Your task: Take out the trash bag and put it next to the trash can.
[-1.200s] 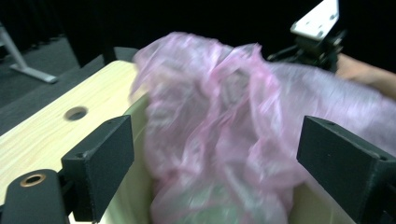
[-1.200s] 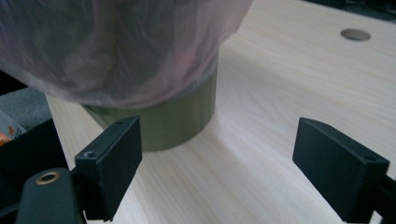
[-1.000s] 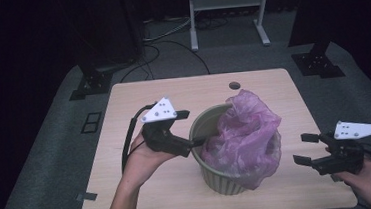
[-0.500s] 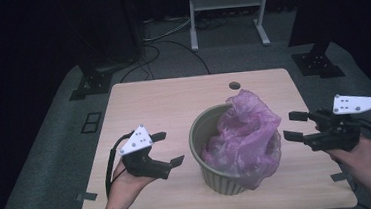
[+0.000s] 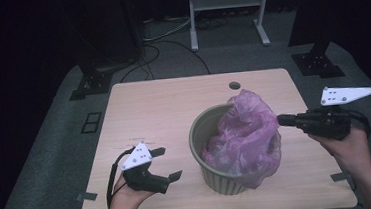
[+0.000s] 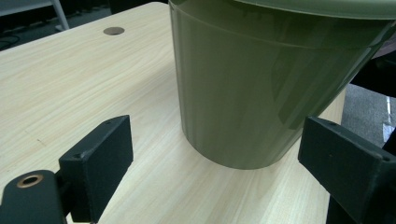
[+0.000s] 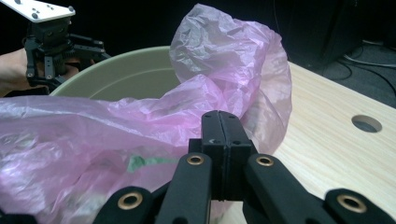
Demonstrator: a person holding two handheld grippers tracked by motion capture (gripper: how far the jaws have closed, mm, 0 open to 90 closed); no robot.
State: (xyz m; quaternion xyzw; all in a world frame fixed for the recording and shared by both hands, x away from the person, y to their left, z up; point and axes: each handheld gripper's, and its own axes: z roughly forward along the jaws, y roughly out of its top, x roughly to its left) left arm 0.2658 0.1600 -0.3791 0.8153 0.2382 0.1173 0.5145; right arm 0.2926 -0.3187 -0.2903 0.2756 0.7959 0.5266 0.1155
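Note:
An olive-green plastic bin (image 5: 207, 133) stands on the wooden table (image 5: 163, 106), with a crumpled pink plastic bag (image 5: 248, 129) in it that spills over the right rim. My right gripper (image 5: 281, 120) is level at the bag's right edge. Its jaws have just been closing and now meet on a fold of the pink bag (image 7: 224, 60), as the right gripper (image 7: 219, 116) view shows. My left gripper (image 5: 170, 162) rests low on the table left of the bin, open and holding nothing. Its jaws (image 6: 224, 163) frame the base of the bin (image 6: 257, 84) from a short way off.
A round cable hole (image 5: 234, 85) sits near the table's far edge. Behind the table stand a white metal frame (image 5: 225, 1) and dark stand feet (image 5: 91, 84) on grey floor. Bare tabletop lies left of and behind the bin.
My left gripper dropped from the bin's left rim to the table, nearer the front edge. My right gripper rose, moved in to the bag's right side and shut there.

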